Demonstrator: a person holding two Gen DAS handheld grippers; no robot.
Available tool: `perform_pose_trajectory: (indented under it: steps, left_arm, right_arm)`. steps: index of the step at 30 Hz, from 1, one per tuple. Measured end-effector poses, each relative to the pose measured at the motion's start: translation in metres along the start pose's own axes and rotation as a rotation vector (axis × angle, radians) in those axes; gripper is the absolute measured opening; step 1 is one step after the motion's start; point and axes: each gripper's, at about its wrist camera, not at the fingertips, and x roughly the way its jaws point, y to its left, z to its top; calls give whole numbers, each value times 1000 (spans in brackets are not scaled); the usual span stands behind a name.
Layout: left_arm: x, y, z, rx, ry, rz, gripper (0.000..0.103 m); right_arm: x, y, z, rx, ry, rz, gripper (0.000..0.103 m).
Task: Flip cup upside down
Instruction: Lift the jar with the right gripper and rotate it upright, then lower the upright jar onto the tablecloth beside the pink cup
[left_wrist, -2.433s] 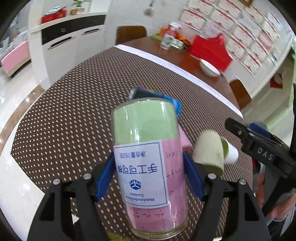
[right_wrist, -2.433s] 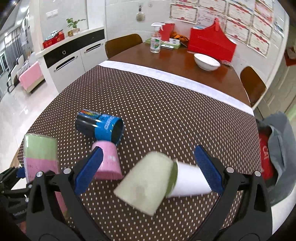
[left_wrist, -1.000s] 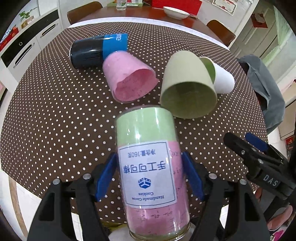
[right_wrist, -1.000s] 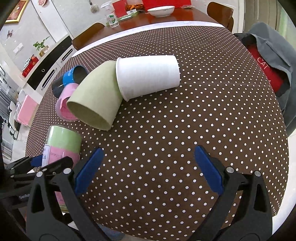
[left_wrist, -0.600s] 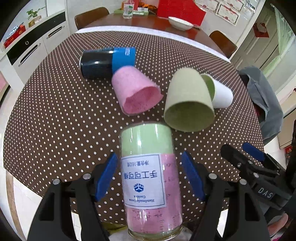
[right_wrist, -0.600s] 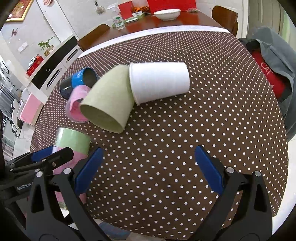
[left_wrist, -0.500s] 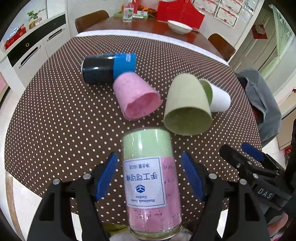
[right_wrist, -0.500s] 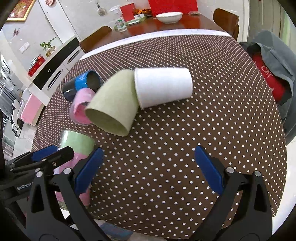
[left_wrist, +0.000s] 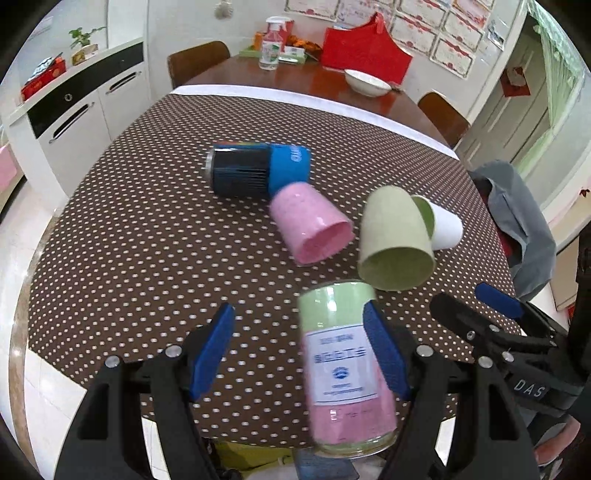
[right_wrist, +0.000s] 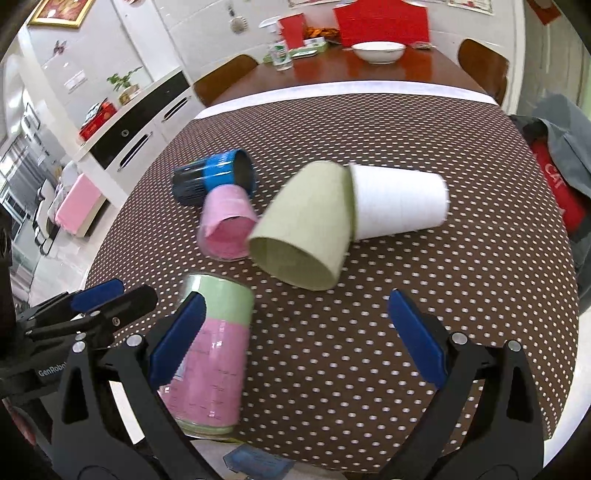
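A clear cup (left_wrist: 341, 365) with green and pink paper inside and a white label stands mouth down at the table's near edge; it also shows in the right wrist view (right_wrist: 210, 350). My left gripper (left_wrist: 299, 354) is open, its right pad beside the cup and its left pad well apart. My right gripper (right_wrist: 295, 336) is open and empty above the table, with the cup behind its left finger (right_wrist: 177, 339). An olive cup (left_wrist: 395, 245), a white cup (left_wrist: 443, 229), a pink cup (left_wrist: 310, 229) and a black-and-blue cup (left_wrist: 258, 170) lie on their sides.
The brown dotted tablecloth (left_wrist: 129, 240) covers the near table. A white bowl (left_wrist: 365, 81), a bottle (left_wrist: 271, 51) and a red box (left_wrist: 365, 51) stand at the far end. Chairs (left_wrist: 195, 62) and a white cabinet (left_wrist: 81, 99) lie beyond. A grey jacket (left_wrist: 524, 229) hangs at right.
My left gripper has opened and let go of the clear cup, which now stands at the table edge. The left view has tilted up and shifted left. My right gripper stayed open.
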Motion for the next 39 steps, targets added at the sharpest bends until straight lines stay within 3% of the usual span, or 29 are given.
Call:
perform_pose_trajectory:
  steps: [6, 16, 28, 29, 32, 39]
  left_arm:
    - [-4, 31, -6, -48, -7, 17, 71]
    - [16, 73, -21, -103, 51, 64, 71]
    - [38, 97, -29, -158, 113, 64, 71]
    - [40, 97, -28, -156, 118, 59, 71]
    - [44, 94, -26, -140, 123, 52, 71]
    - [47, 83, -17, -131, 117, 46, 71]
  right_arm:
    - [24, 25, 3, -23, 70, 35, 97]
    - [70, 62, 0, -80, 194, 35, 97]
    - [113, 74, 3, -87, 307, -6, 96]
    - [116, 73, 4, -83, 317, -7, 95]
    - [125, 83, 10, -117, 341, 8, 76]
    - [121, 78, 18, -118, 329, 28, 74]
